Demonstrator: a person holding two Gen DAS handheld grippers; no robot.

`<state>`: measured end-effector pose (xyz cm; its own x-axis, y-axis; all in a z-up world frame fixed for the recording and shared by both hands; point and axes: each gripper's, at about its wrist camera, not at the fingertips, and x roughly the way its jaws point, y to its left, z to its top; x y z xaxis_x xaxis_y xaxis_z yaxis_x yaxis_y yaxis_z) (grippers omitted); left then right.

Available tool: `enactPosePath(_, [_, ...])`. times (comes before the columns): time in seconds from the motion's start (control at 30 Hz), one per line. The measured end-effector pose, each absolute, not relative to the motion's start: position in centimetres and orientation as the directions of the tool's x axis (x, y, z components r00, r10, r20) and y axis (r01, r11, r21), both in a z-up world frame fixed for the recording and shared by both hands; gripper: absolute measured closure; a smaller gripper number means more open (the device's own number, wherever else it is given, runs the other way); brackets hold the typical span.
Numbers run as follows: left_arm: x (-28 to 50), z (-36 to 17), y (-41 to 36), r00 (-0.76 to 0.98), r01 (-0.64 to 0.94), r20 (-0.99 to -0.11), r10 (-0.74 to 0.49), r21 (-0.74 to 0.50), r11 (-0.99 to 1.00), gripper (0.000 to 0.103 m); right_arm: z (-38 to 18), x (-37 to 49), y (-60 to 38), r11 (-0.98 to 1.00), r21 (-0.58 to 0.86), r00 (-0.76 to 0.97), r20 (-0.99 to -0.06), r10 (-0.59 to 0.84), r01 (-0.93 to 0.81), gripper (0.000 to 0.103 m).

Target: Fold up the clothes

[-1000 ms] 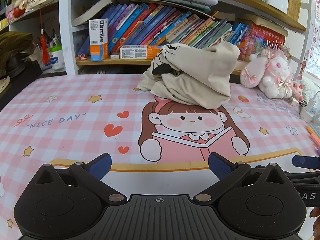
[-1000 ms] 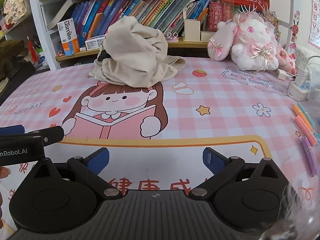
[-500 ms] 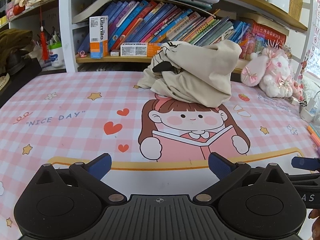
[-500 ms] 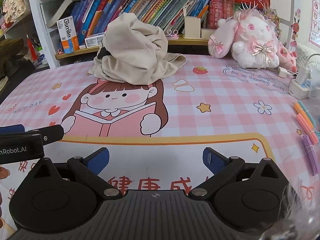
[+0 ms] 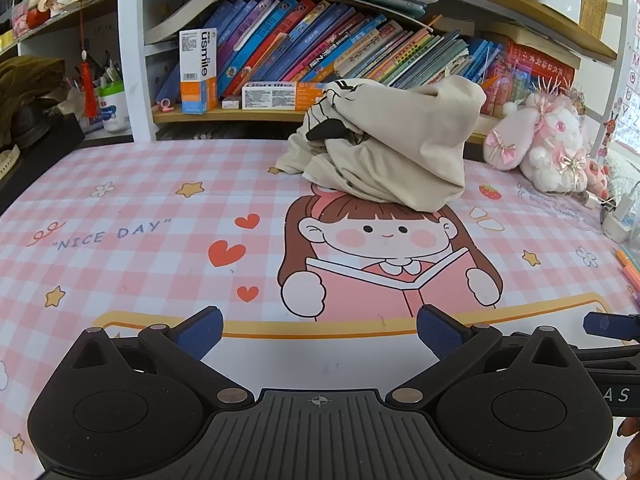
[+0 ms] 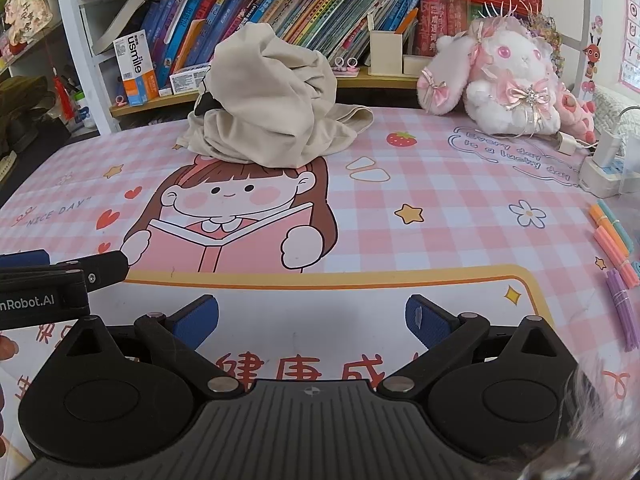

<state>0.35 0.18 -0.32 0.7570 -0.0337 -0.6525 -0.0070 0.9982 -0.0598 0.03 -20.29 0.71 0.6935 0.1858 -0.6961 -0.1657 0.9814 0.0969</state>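
Cloth [image 5: 394,148], beige with a black patch at its left side, sits in a crumpled heap at 12 o'clock on the mat [image 5: 132,240], at the far edge of the desk, just in front of the bookshelf [image 5: 280,40]. Its lower hem covers the top of the printed girl [image 5: 380,256] reading a book. In the right view the same heap [image 6: 272,112] lies at 11 o'clock, with one flap trailing flat toward 1 o'clock.

Left gripper [image 5: 319,330] hangs low over the white panel at the mat's near edge, its blue pads [image 5: 200,330] spread wide with nothing between them, well apart from the cloth. Right gripper [image 6: 312,320] hovers likewise over the red characters printed on the mat, fingers [image 6: 430,322] spread and empty. Each tool shows in the other's view: the right one pokes in at 3 o'clock of the left view, the left one at 9 o'clock of the right view.

A plush rabbit [image 6: 500,80] with bows leans at 1 o'clock near the shelf, well to the right of the cloth. Coloured pens [image 6: 612,236] lie at 3 o'clock on the mat's right edge, and a white charger [image 6: 600,168] with cable sits just beyond them. A box [image 5: 198,70] stands upright on the shelf at 11 o'clock.
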Motion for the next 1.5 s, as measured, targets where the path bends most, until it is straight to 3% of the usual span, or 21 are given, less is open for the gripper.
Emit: enactPosePath(1.5, [0.34, -0.25, 0.12, 0.756, 0.014, -0.651, -0.061, -0.077, 0.997, 0.000, 0.59, 0.15, -20.05, 0.980, 0.103, 0.679, -0.708, 0.193, -0.171, 0.002])
